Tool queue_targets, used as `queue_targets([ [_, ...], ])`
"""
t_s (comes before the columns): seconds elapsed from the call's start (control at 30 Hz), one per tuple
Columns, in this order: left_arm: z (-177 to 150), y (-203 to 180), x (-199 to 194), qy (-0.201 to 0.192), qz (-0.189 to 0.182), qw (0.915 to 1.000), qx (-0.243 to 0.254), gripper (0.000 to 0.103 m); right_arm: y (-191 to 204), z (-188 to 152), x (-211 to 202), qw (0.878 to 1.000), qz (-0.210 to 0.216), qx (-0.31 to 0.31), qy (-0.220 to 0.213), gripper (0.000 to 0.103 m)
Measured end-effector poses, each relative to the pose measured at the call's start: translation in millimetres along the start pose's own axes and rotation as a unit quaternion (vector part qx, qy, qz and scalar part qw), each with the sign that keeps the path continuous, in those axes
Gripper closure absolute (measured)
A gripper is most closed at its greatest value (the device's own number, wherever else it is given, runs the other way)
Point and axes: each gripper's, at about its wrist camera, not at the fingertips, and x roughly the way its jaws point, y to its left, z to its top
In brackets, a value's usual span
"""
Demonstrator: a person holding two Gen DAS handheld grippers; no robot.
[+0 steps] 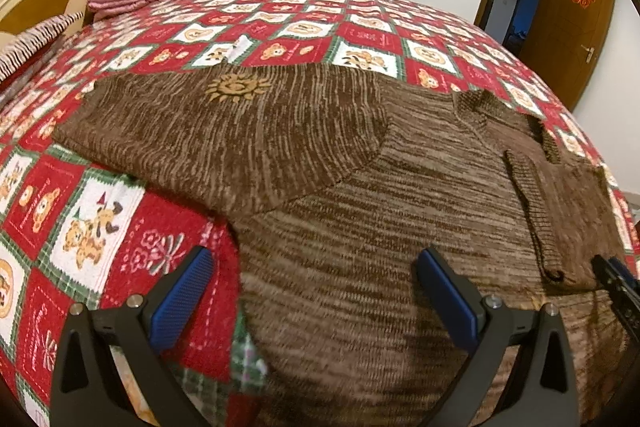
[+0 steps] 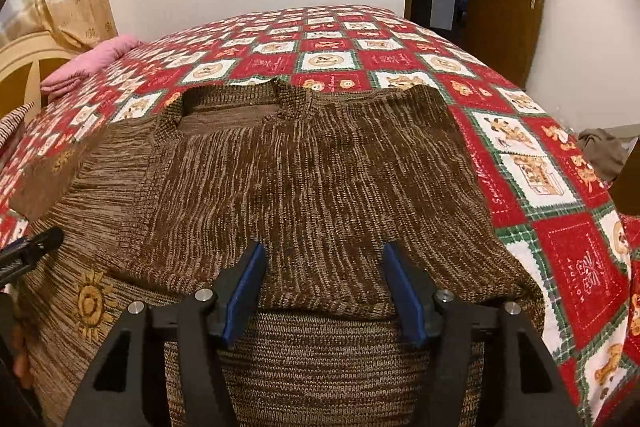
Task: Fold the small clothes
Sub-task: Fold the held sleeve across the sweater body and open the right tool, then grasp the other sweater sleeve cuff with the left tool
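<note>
Bed [image 2: 500, 99] under a red checked quilt carries a brown knit sweater [image 2: 320, 167] at the near edge. Long axis runs across the bed, collar [image 2: 288, 95] toward the far edge; right sleeve folded over the body, left sleeve [image 1: 224, 131] spread sideways. Left gripper [image 1: 316, 287]: jaws wide apart, empty, over the hem. Right gripper [image 2: 324, 283]: jaws apart, nothing clamped.
</note>
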Motion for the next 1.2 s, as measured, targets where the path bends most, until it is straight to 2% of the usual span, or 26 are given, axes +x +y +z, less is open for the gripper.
queue_targets([
  [0.1,0,15,-11,0.004,-0.007,0.9998,-0.019,0.0,-9,0,-2,1.0,0.018,0.016,-0.004,0.04],
  [0.23,19,68,-27,-0.02,0.025,0.9956,-0.088,0.0,-10,-1,-5,1.0,0.022,0.02,-0.006,0.039],
  [0.33,46,124,-33,-0.052,0.068,0.9843,-0.154,0.0,-7,-2,-5,1.0,0.018,0.015,-0.005,0.038],
  [0.43,68,162,-27,-0.074,0.118,0.9729,-0.185,0.002,-6,-3,-5,1.0,0.017,0.013,-0.005,0.038],
  [0.5,80,183,-13,-0.069,0.143,0.9666,-0.201,0.015,-7,-2,-5,1.0,0.018,0.013,-0.004,0.038],
  [0.57,89,201,8,-0.045,0.126,0.9646,-0.227,0.031,-6,-2,-5,1.0,0.018,0.013,-0.004,0.037],
  [0.67,89,213,36,-0.02,0.094,0.9613,-0.258,0.043,-7,-2,-5,1.0,0.017,0.013,-0.004,0.037],
  [0.73,85,214,47,-0.017,0.089,0.9574,-0.274,0.043,-7,-2,-5,1.0,0.018,0.013,-0.005,0.037],
  [0.8,81,208,46,-0.038,0.096,0.9571,-0.271,0.044,-7,-3,-5,1.0,0.02,0.014,-0.005,0.036],
  [0.9,81,198,47,-0.037,0.12,0.9596,-0.252,0.054,-7,-3,-5,1.0,0.022,0.015,-0.005,0.036],
  [0.93,83,199,47,-0.037,0.119,0.9596,-0.252,0.066,-7,-3,-5,1.0,0.021,0.014,-0.005,0.036],
  [0.97,83,200,48,-0.037,0.115,0.9602,-0.252,0.09,-7,-3,-5,1.0,0.021,0.014,-0.006,0.036],
  [1.03,83,201,48,-0.038,0.088,0.9621,-0.255,0.094,-7,-3,-5,1.0,0.022,0.015,-0.006,0.036],
  [1.13,92,194,43,-0.044,0.089,0.9658,-0.24,0.094,-7,-3,-5,1.0,0.024,0.017,-0.007,0.036],
  [1.2,99,177,30,-0.07,0.08,0.9705,-0.216,0.094,-7,-3,-5,0.999,0.025,0.018,-0.007,0.036],
])
